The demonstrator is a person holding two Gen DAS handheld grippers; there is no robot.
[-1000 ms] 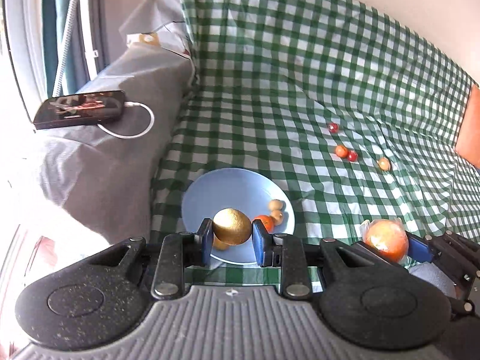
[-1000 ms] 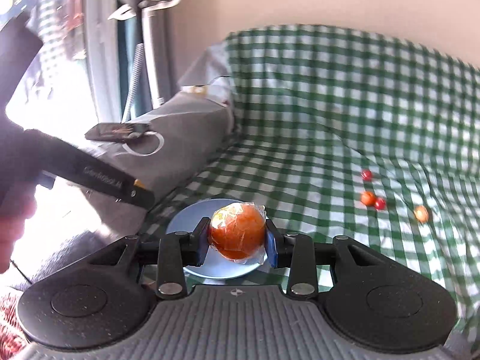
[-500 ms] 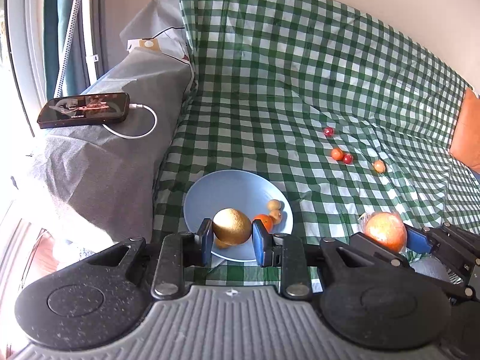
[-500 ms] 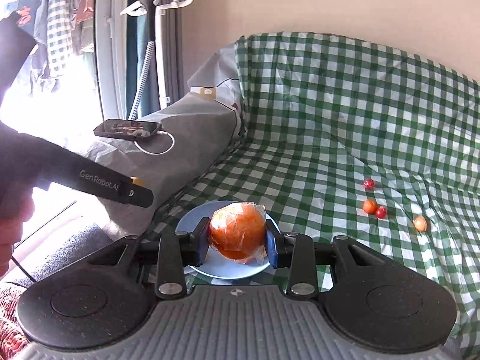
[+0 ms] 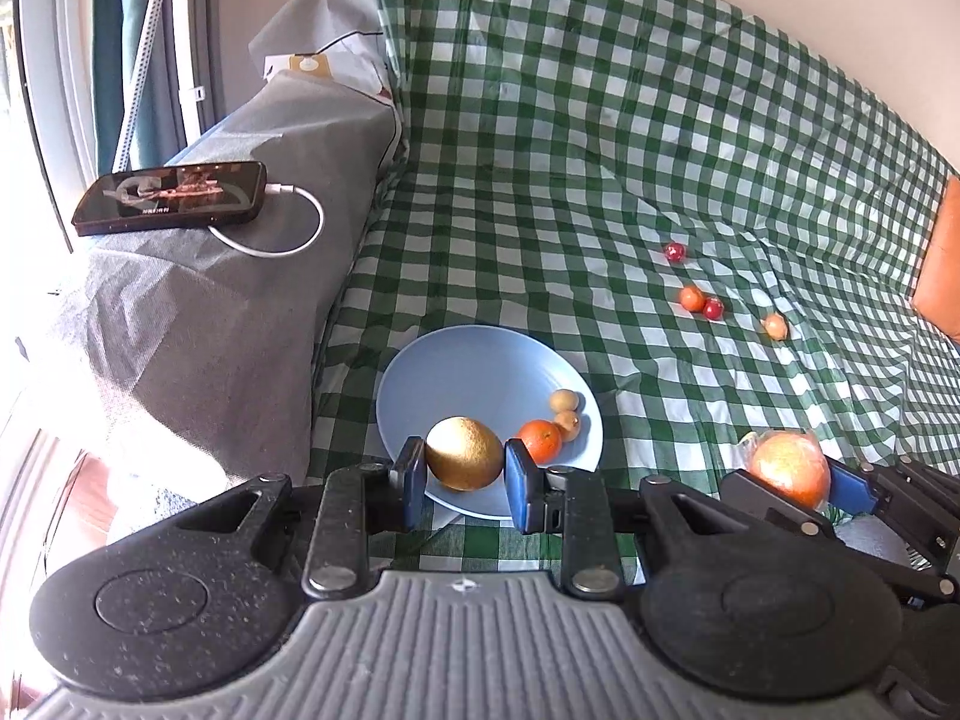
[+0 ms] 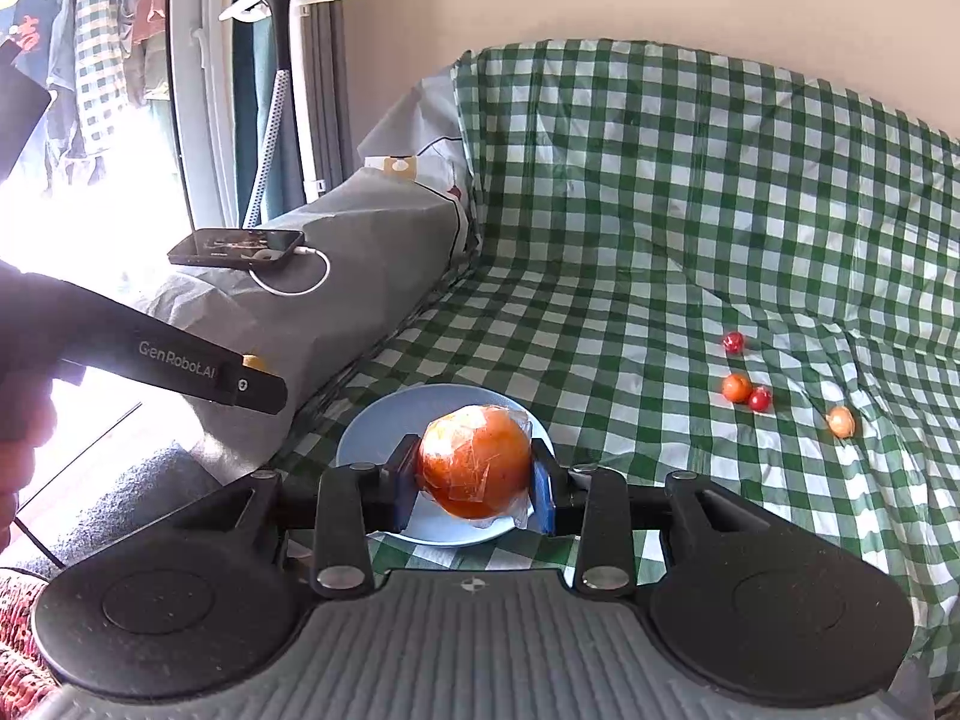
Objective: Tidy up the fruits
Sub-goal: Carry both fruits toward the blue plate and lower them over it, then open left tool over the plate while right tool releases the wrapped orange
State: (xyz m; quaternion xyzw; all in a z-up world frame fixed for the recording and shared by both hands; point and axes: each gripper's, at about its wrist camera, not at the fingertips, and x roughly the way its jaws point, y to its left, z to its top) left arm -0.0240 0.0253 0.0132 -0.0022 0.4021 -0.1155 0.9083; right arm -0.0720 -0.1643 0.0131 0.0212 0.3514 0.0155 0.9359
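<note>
A round golden-yellow fruit (image 5: 465, 461) is clamped tight in the left gripper (image 5: 463, 476) just above the pale blue round plate (image 5: 474, 369), while a plastic-wrapped orange fruit (image 6: 475, 461) is pinched in the right gripper (image 6: 474, 483). Four small red and orange fruits (image 6: 737, 387) are left scattered on the green checked cloth (image 6: 600, 276).

A green and white checked cloth (image 5: 600, 192) covers the seat and back of a sofa. The sofa arm is wrapped in a grey cover (image 5: 240, 312). A black phone (image 5: 171, 197) lies flat on top of that arm, and a white cable (image 5: 288, 234) is plugged into it and curls beside it. An orange cushion (image 5: 942, 276) shows at the far right edge. In the right wrist view, a white stand (image 6: 294, 78) rises by the window, with clothes (image 6: 90, 48) hanging outside.
</note>
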